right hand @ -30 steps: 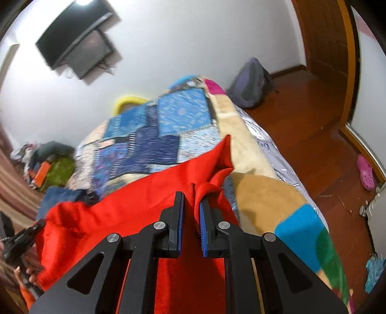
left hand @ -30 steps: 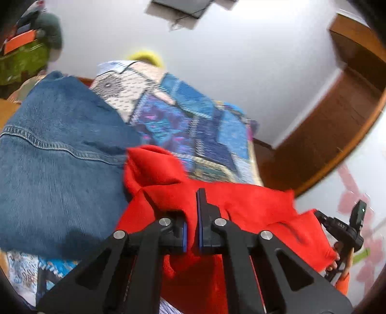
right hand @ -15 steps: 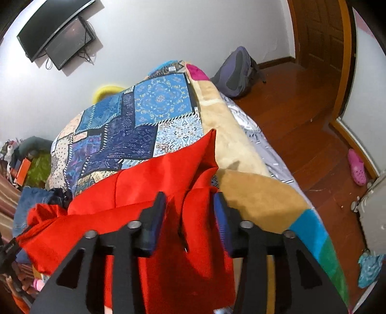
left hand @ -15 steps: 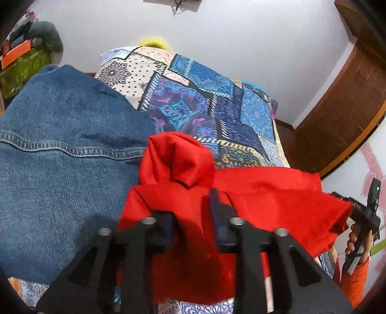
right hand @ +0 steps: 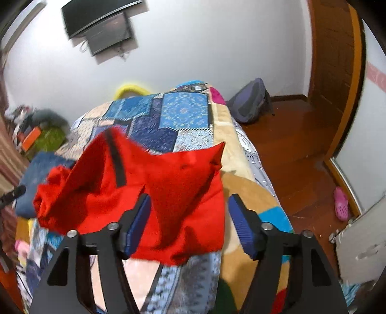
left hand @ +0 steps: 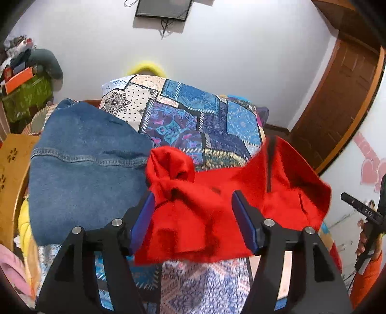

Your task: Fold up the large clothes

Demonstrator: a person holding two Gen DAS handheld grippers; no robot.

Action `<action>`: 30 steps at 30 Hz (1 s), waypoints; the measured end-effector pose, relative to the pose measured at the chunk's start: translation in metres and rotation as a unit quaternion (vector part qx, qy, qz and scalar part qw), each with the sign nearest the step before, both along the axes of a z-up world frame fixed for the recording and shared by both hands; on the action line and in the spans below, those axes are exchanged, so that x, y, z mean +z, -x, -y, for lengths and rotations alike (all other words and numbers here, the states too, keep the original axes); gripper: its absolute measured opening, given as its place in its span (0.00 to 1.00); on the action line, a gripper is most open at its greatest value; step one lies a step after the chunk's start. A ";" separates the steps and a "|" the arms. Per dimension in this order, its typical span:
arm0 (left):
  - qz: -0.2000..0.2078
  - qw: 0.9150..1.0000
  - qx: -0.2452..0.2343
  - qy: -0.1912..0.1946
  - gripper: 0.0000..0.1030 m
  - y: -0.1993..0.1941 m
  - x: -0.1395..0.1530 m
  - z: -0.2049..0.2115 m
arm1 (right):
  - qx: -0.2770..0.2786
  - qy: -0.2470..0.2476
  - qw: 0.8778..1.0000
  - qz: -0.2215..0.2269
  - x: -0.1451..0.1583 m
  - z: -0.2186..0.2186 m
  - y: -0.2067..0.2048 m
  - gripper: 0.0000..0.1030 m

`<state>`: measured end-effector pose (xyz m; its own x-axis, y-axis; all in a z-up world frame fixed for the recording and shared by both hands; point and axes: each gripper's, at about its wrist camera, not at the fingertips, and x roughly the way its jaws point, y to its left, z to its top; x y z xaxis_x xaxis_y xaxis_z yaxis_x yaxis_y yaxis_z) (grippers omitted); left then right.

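Right now both hand-held grippers are over the bed point(left hand: 197, 277), w/ the red garment point(left hand: 207, 217) spread across the patchwork bedspread point(left hand: 193, 125) below them.

Left hand-held gripper point(left hand: 193, 207): jaws opening, blue pads well apart. Red cloth lies in the gap betw. them, but neither pad presses on it; nothing gripped. A bunched, knotted-looking lump of the red garment sits just beyond the left pad. Denim garment point(left hand: 84, 164) lies to the left of the red one, edges touching or overlapping. Yellow item point(left hand: 147, 68) peeks up behind the far end of the bed; wall-mounted screen point(left hand: 164, 9) above it.

Right hand-held gripper point(right hand: 189, 212): jaws also opening, pads wide. Red garment point(right hand: 168, 193) lies betw. and ahead of them, loose, not clamped. One corner of it sticks up in a point toward the bed's right edge; a dark strip runs across the raised fold on the left. In this view the cloth looks blurred.

Other side: in the left wrist view the right tool shows at the frame's right edge, w/ a hand point(left hand: 361, 244) and an orange sleeve point(left hand: 366, 277) on it. Backpack point(right hand: 251, 101) on the wood floor point(right hand: 301, 149) by the wall; pink shoe point(right hand: 341, 204) farther right.
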<state>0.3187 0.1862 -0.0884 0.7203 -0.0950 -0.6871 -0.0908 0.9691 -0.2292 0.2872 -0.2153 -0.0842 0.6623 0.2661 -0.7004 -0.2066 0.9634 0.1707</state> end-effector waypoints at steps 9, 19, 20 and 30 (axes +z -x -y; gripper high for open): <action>-0.066 0.994 -0.067 -0.061 0.65 0.013 -0.045 0.037 | 0.045 0.040 0.998 -0.034 -0.030 -0.023 0.012 0.62; -0.102 0.968 -0.134 -0.186 0.65 -0.023 -0.096 0.086 | 0.095 0.089 0.990 -0.058 -0.059 -0.061 -0.007 0.62; -0.105 0.964 -0.135 -0.204 0.65 -0.030 -0.100 0.086 | 0.102 0.095 0.988 -0.061 -0.063 -0.067 -0.012 0.62; -0.056 0.927 -0.130 -0.347 0.65 -0.073 -0.092 0.079 | 0.171 0.158 0.972 -0.043 -0.082 -0.129 -0.055 0.62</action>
